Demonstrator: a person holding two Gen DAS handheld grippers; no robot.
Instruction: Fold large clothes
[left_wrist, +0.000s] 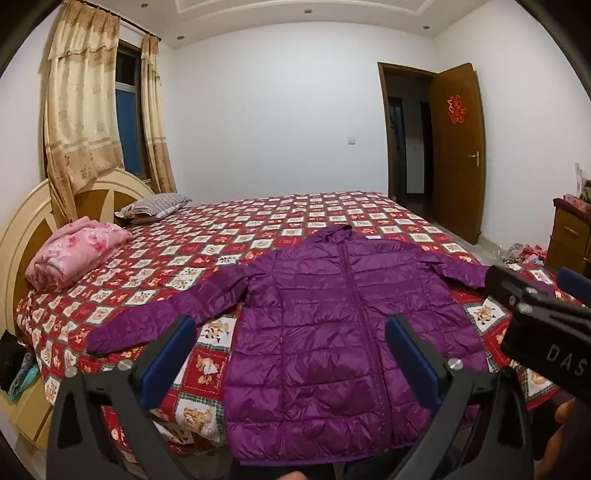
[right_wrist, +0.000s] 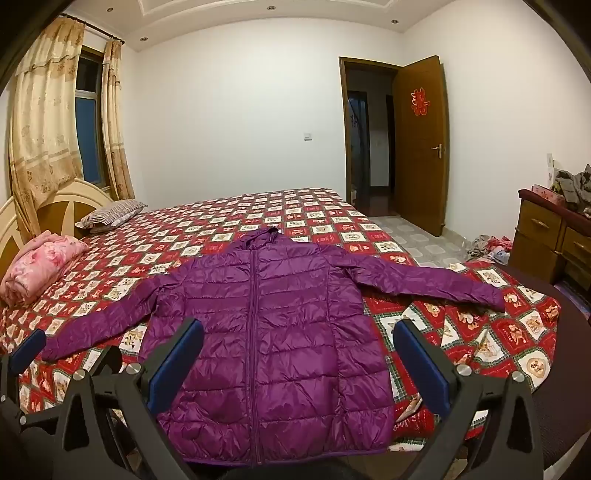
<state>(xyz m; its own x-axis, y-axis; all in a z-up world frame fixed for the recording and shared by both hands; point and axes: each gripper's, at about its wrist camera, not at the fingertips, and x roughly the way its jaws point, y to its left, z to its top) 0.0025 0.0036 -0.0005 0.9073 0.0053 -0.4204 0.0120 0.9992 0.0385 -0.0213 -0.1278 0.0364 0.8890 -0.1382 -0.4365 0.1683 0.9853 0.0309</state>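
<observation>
A purple hooded puffer jacket (left_wrist: 332, 332) lies flat, zipped, front up, on the bed's red patterned cover (left_wrist: 258, 229), both sleeves spread out, hem toward me. It also shows in the right wrist view (right_wrist: 273, 350). My left gripper (left_wrist: 291, 328) is open and empty, held above the jacket's hem and left side. My right gripper (right_wrist: 299, 332) is open and empty above the jacket's lower right part. In the left wrist view the right gripper's body shows at the right edge; the left gripper's finger (right_wrist: 29, 345) shows at the left edge of the right wrist view.
A folded pink blanket (left_wrist: 77, 251) and a striped pillow (left_wrist: 155, 206) lie by the headboard (left_wrist: 22, 229). A wooden dresser (right_wrist: 554, 236) stands at right with loose clothes (right_wrist: 491, 247) on the floor. An open door (right_wrist: 417, 147) is beyond the bed.
</observation>
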